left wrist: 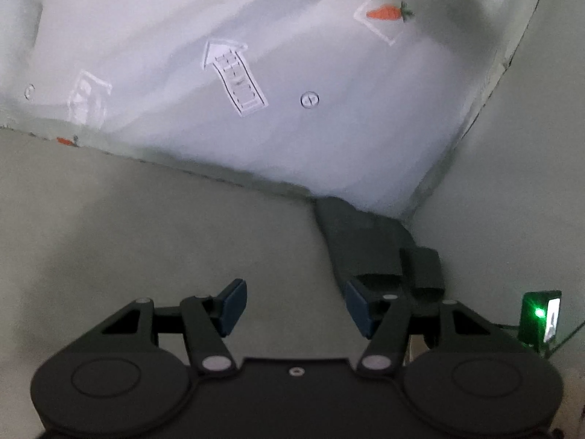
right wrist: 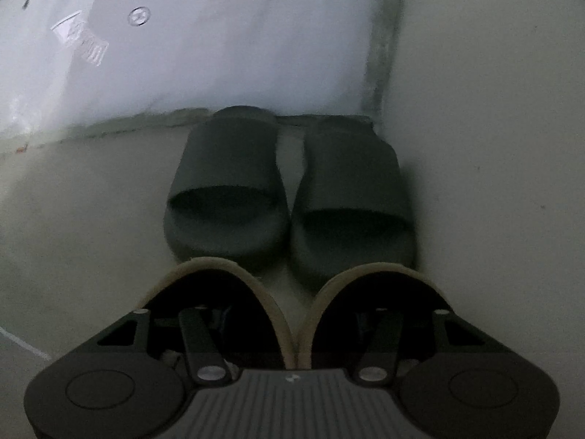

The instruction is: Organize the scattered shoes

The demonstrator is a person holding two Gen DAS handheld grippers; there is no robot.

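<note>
Right gripper point(right wrist: 292, 333) looks pinched on two beige-rimmed shoes point(right wrist: 234, 292); set them behind the dark slides point(right wrist: 226, 183). Left gripper point(left wrist: 296, 307) is spread, empty.

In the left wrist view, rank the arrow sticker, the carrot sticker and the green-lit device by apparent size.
1. Arrow sticker, clearly largest.
2 and 3. Carrot sticker and green-lit device look about alike. The device sits much nearer the camera, so I will not rank the two.
</note>
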